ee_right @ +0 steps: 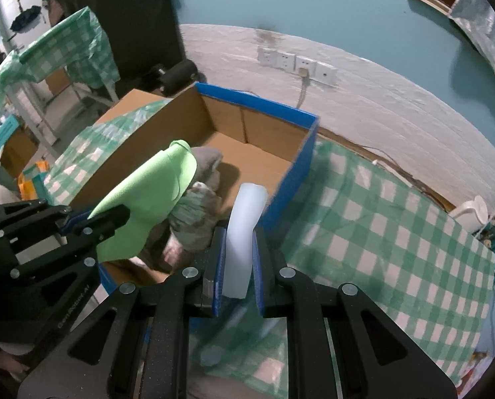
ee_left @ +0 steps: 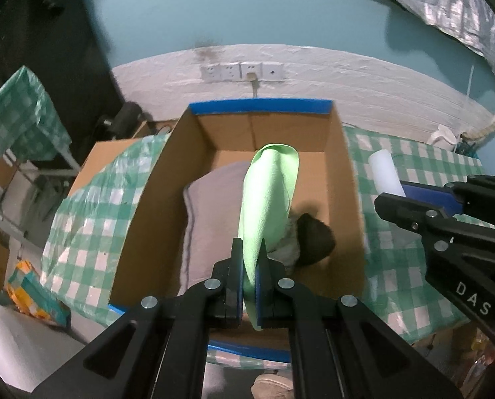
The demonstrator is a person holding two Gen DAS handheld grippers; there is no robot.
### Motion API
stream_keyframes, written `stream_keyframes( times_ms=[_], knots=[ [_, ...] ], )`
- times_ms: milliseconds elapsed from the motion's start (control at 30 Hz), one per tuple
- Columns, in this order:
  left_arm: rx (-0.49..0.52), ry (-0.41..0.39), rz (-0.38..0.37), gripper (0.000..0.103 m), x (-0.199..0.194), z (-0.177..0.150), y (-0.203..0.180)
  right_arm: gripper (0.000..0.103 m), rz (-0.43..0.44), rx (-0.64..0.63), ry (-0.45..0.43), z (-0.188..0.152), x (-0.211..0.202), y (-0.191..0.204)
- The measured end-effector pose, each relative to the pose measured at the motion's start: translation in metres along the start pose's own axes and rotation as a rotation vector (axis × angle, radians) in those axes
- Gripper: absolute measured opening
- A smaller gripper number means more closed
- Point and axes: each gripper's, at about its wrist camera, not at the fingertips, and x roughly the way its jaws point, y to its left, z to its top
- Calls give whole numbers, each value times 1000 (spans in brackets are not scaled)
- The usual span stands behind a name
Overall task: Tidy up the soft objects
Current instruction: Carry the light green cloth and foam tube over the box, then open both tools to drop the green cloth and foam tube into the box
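Well, green cloth (ee_left: 269, 196): folded into a long strip, its long axis running from the left tongs away toward the far wall of the box, the free rounded end uppermost and hanging over the box's inside.
White foam piece (ee_right: 244, 229): a long, pale, slightly bent strip, its long axis running up and away from the right tongs, the far end leaning toward the near blue corner of the box; it hangs over the checked cover just outside the box's right wall.
Cardboard box (ee_left: 343, 173): open-topped, brown inside, blue tape along the rims, standing on the tabletop.
Inside the box: a grey cushion (ee_left: 214, 206) lying along the left side, and a dark, rumpled bundle (ee_left: 313, 237) just beside it toward the near right.
Tabletop (ee_right: 380, 232): covered with a green-and-white checked plastic sheet, pushed up against the wall.
Room: teal wall (ee_left: 214, 10) above a whitish lower band with a row of sockets (ee_left: 242, 71), one with a plug in it; a second checked cover off to the left.
Left tongs (ee_left: 250, 286): clamped tight on the near end of the green cloth, the blue pads pressing it from both sides.
Right tongs (ee_right: 237, 266): closed on the lower end of the white foam piece, which fills the narrow gap between the pads.
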Motion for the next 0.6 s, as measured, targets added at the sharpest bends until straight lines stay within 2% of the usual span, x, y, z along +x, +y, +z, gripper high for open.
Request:
stream_keyframes(
  times_ms=[433, 467, 533, 600],
  knots=[
    [-40, 57, -9, 5, 24, -8, 25, 15, 36, -22, 57, 12, 38, 24],
    [-43, 61, -10, 9, 24, -8, 26, 15, 36, -21, 61, 12, 40, 24],
    [-45, 63, -10, 19, 24, -9, 28, 21, 34, -18, 68, 11, 43, 24],
    [-50, 60, -13, 36, 24, -8, 29, 22, 29, -10, 71, 11, 45, 23]
  ],
)
